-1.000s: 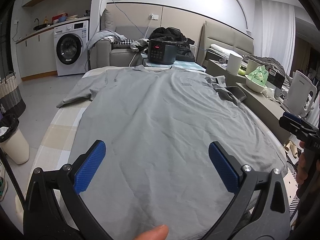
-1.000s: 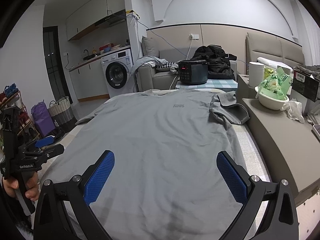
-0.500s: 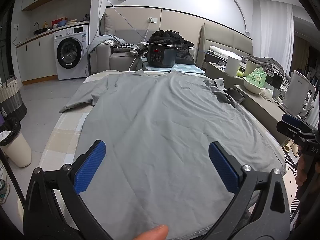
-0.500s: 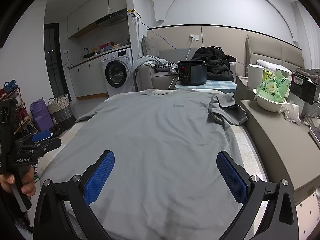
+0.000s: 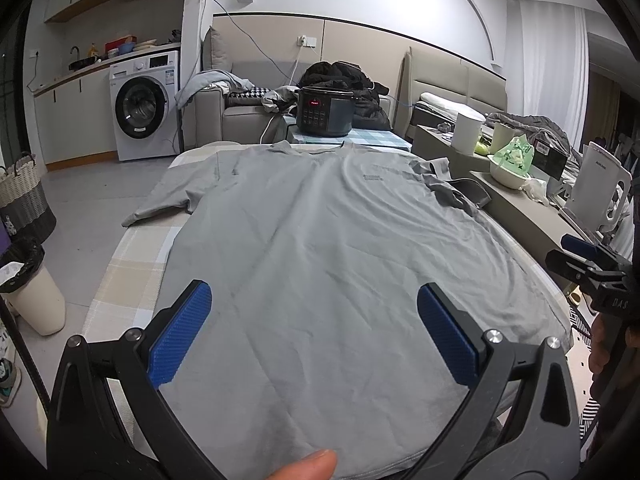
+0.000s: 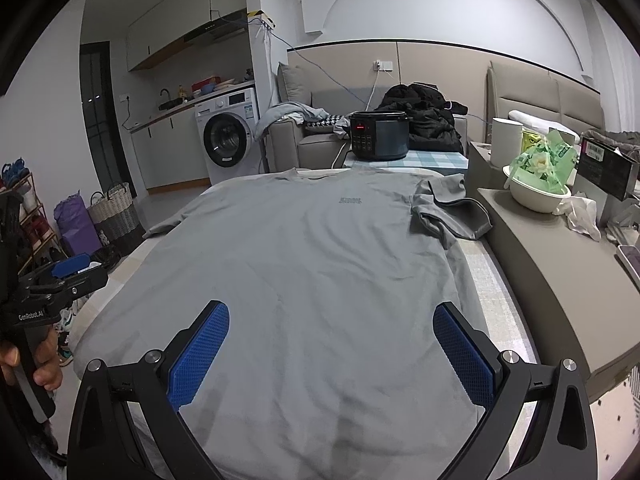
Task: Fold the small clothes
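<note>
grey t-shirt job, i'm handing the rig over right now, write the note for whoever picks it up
Left gripper: open, holding nothing, over the near hem.
Right gripper: open, holding nothing, also at the hem end.
Grey t-shirt: spread flat, front up, collar at the far end. Its right sleeve is crumpled on itself; the other sleeve hangs off the edge.
Done: shirt laid out.
Left: every fold; probably straighten the crumpled sleeve first.

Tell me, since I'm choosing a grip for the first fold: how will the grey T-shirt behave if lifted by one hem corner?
The grey T-shirt will probably sag limply: fine wrinkles cross it and its right sleeve lies crumpled over itself. It looks thin, so likely light. Being spread wide, one corner would probably drag the rest; both open grippers, left gripper and right gripper, seem wiser.
</note>
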Demonstrator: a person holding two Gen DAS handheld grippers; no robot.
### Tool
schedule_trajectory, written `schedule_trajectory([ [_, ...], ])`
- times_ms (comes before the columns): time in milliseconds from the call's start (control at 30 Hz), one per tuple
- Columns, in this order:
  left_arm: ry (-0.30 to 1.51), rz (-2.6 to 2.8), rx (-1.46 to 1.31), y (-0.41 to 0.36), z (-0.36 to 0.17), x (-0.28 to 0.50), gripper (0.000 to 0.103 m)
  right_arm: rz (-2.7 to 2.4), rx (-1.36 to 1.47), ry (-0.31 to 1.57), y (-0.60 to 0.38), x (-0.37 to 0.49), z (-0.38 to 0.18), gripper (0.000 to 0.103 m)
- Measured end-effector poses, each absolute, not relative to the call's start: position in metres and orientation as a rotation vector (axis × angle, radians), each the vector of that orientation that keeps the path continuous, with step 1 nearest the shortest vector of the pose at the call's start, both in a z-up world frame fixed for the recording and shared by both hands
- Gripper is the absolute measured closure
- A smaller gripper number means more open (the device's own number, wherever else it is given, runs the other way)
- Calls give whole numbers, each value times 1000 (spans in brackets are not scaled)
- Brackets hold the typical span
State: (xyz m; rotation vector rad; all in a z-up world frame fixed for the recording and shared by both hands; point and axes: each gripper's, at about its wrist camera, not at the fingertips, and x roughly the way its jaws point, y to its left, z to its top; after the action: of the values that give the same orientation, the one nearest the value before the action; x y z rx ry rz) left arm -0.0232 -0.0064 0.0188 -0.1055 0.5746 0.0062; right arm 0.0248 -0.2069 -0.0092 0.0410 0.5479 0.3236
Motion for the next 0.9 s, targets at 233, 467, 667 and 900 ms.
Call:
schedule_trajectory([
  [233, 599, 11, -144, 6, 13, -18, 1, 317, 81, 553, -215, 33, -13, 0],
  [467, 630, 14, -191, 15, 2, 1, 1, 304, 152, 519, -226, 48, -8, 0],
  [667, 625, 0, -181, 16, 8, 25, 1, 309, 172, 557, -228, 71, -5, 0],
  [900, 597, -11, -150, 7, 26, 61, 1, 266, 336, 638, -253, 115, -16, 2],
])
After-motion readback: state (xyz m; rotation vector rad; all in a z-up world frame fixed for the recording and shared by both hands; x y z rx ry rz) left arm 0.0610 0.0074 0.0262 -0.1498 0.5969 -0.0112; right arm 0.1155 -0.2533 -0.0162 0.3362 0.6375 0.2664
